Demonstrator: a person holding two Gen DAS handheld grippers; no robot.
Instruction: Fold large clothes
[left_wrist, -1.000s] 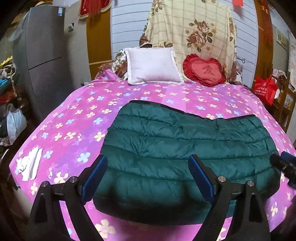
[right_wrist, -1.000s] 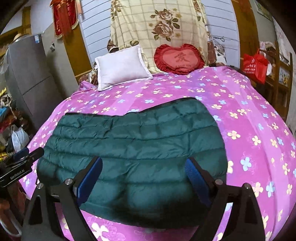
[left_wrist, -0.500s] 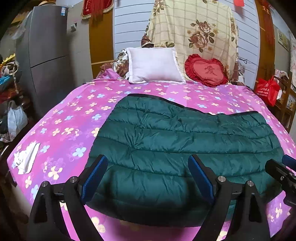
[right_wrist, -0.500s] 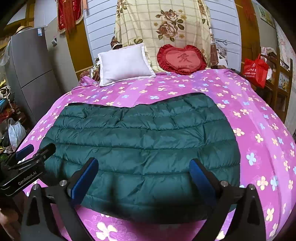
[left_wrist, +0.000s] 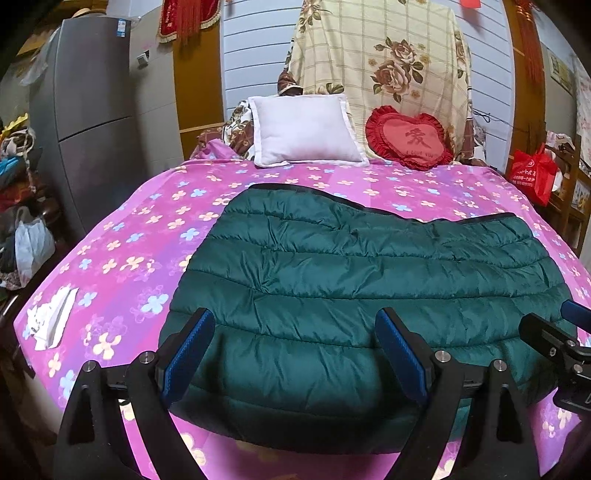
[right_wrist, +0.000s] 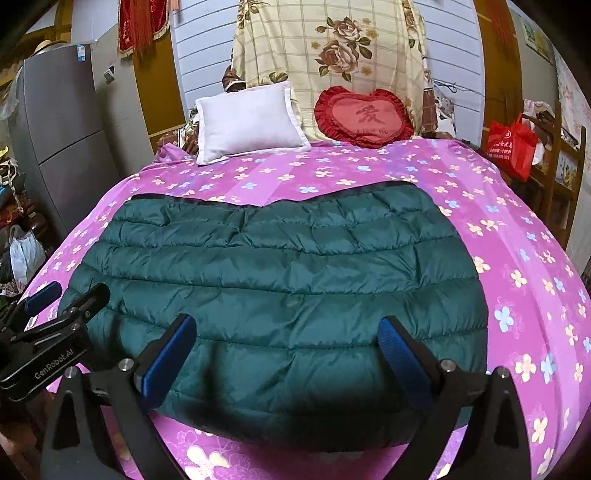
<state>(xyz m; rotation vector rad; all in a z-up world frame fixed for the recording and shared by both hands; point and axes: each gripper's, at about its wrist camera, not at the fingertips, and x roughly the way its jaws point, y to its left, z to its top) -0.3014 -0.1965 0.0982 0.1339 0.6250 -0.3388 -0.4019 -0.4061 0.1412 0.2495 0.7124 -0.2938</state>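
Observation:
A dark green quilted down jacket (left_wrist: 351, 280) lies folded flat on the pink flowered bedsheet (left_wrist: 147, 229), its near edge close to the foot of the bed. It also shows in the right wrist view (right_wrist: 280, 277). My left gripper (left_wrist: 295, 350) is open and empty, hovering over the jacket's near left part. My right gripper (right_wrist: 286, 350) is open and empty over the jacket's near right part. Each gripper shows at the edge of the other's view: the right one (left_wrist: 554, 339), the left one (right_wrist: 55, 306).
A white pillow (left_wrist: 306, 129) and a red heart cushion (left_wrist: 410, 138) lean at the head of the bed. A white paper (left_wrist: 51, 317) lies on the sheet's left corner. A grey fridge (left_wrist: 92, 122) stands left, a red bag (left_wrist: 532, 175) right.
Both grippers have drawn back and lowered a little toward the foot of the bed. They stay open. The jacket has not moved.

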